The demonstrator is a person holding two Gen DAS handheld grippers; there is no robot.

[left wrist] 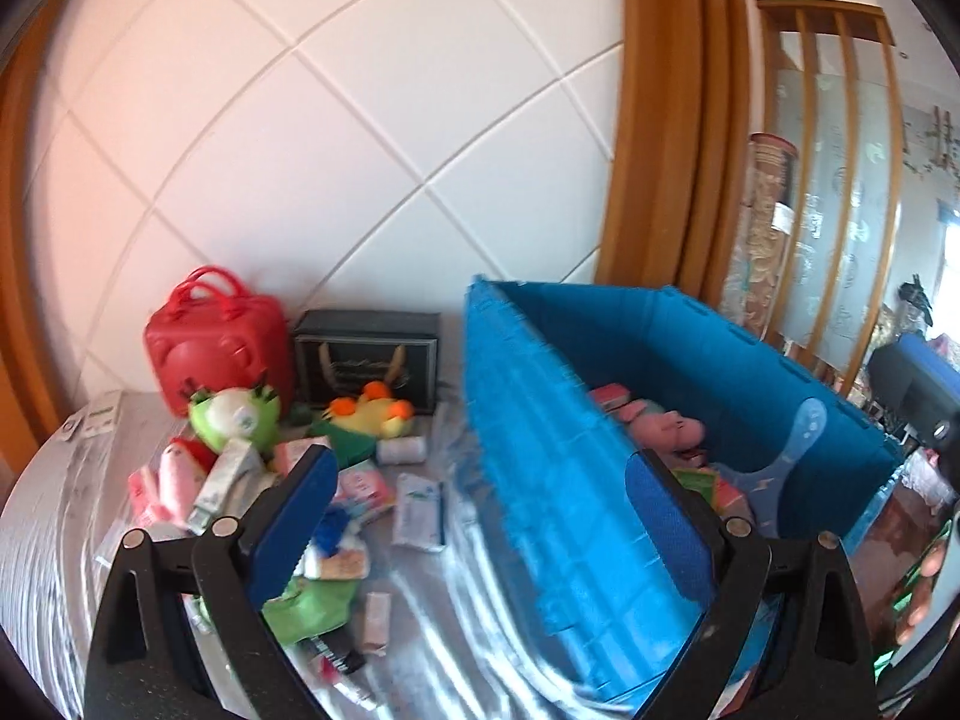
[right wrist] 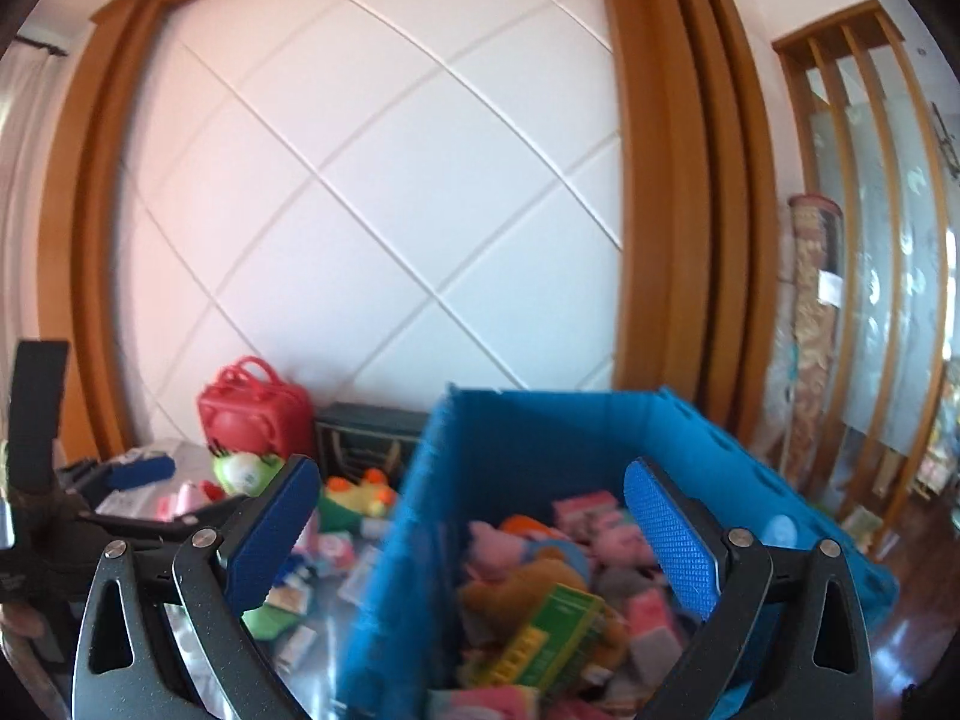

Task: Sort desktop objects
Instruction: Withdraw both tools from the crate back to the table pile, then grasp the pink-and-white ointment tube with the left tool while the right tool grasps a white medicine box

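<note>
A blue crate (left wrist: 540,468) stands on the silver-covered table (left wrist: 54,528), with pink plush toys (left wrist: 672,426) inside. In the right wrist view the crate (right wrist: 528,438) holds plush toys, a green-yellow box (right wrist: 552,630) and small packets. A pile of packets and toys (left wrist: 240,468) lies left of the crate, with a green plush (left wrist: 237,414) and a yellow plush (left wrist: 372,414). My left gripper (left wrist: 480,516) is open and empty above the table at the crate's left wall. My right gripper (right wrist: 474,534) is open and empty above the crate.
A red case (left wrist: 216,336) and a dark box (left wrist: 366,354) stand at the back against the white panelled wall. A blue spatula-like piece (left wrist: 792,450) leans in the crate. The other gripper shows at the right edge (left wrist: 918,384) and at the left edge (right wrist: 42,516).
</note>
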